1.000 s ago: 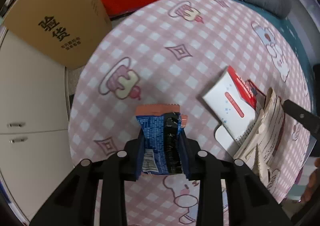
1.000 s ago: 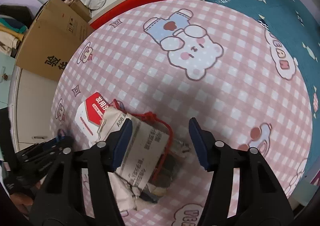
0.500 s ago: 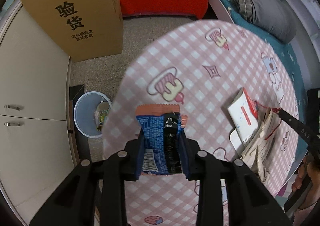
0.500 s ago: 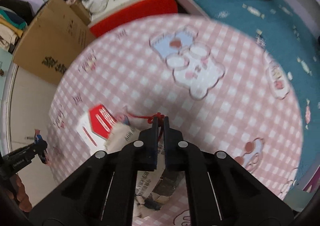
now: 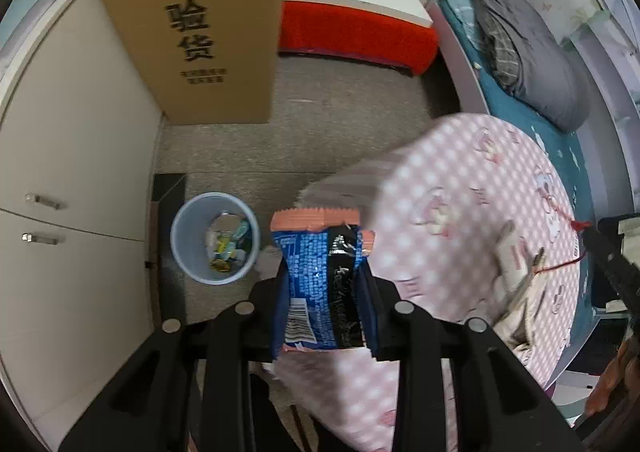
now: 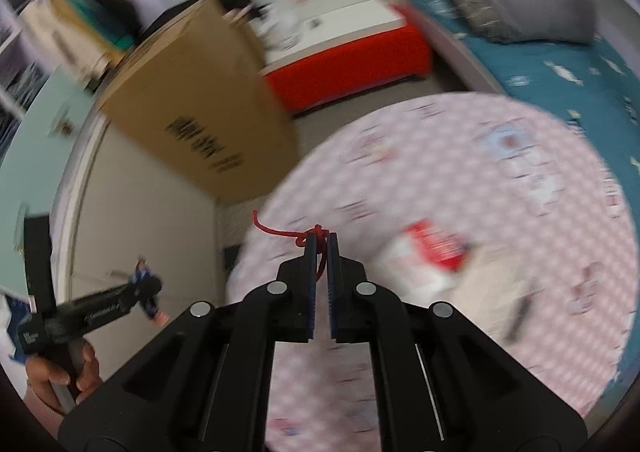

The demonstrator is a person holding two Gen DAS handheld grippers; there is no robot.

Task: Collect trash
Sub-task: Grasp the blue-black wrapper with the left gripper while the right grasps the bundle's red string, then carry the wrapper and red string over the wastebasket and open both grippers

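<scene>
My left gripper point(image 5: 324, 278) is shut on a blue snack wrapper point(image 5: 316, 264) with an orange sealed edge, held over the floor just past the table's rim. Left of it, on the floor, stands a light blue bin point(image 5: 214, 238) with trash inside. My right gripper point(image 6: 321, 242) is shut on the knotted red string point(image 6: 280, 230) of a beige paper bag point(image 5: 516, 292), which hangs crumpled over the pink checked table point(image 5: 460, 180). The right wrist view is blurred. It shows the left gripper point(image 6: 148, 292) at lower left, and a red and white packet point(image 6: 432, 252) lying on the table.
A tall cardboard box point(image 5: 192, 32) leans on the white cupboards point(image 5: 72, 156) behind the bin. A red and white bench point(image 5: 356, 28) stands at the back, and a bed with grey bedding point(image 5: 532, 56) at the right. Grey floor lies between the table and the box.
The left gripper carried the wrapper off the table toward the bin. The right gripper shut on the bag's red string and lifted, swinging left; the bag rose off the packet.
</scene>
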